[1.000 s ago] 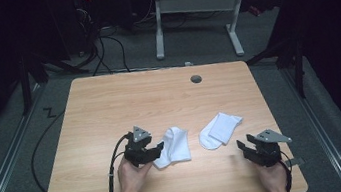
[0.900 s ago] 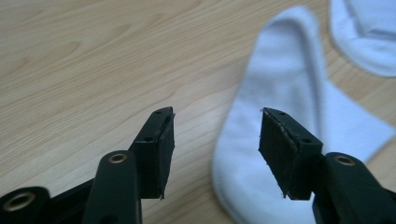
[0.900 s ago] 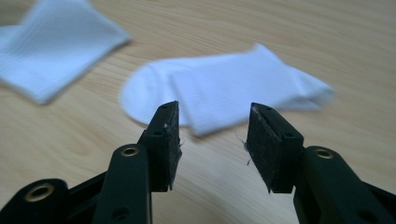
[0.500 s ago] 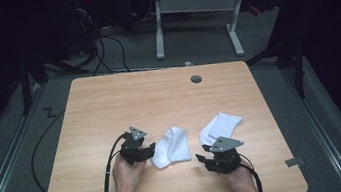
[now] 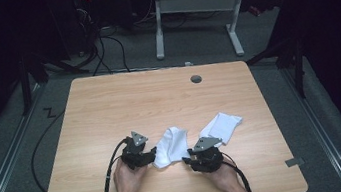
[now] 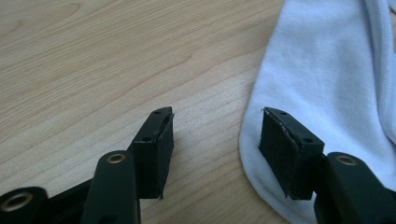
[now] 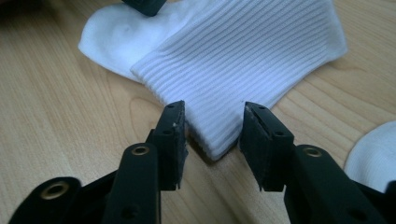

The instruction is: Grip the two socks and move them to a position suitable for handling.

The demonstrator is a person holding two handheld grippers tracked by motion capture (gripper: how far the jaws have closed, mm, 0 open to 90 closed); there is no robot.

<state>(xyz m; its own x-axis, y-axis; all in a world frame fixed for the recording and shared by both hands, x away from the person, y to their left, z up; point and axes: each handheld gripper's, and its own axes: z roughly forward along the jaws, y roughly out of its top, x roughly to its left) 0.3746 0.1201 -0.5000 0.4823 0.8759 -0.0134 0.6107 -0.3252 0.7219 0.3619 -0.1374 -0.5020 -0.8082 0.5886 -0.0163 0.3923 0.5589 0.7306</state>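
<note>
White sock (image 7: pixel 233 60) | ribbed cuff corner pokes between right tool (image 7: pixel 212 135) jaws, just been closing, not pinching yet | left tool (image 6: pixel 215 140) spread wide at toe edge

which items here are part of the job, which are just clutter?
In play:
near sock
second sock
left gripper, open at its toe
right gripper, jaws just closing around its ribbed cuff

Lying about:
grommet
far desk frame

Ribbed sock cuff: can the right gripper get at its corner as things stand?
Probably yes. The ribbed sock cuff corner already lies between the right gripper's closing jaws, pads not yet pressing, with bare table around and nothing blocking.
</note>
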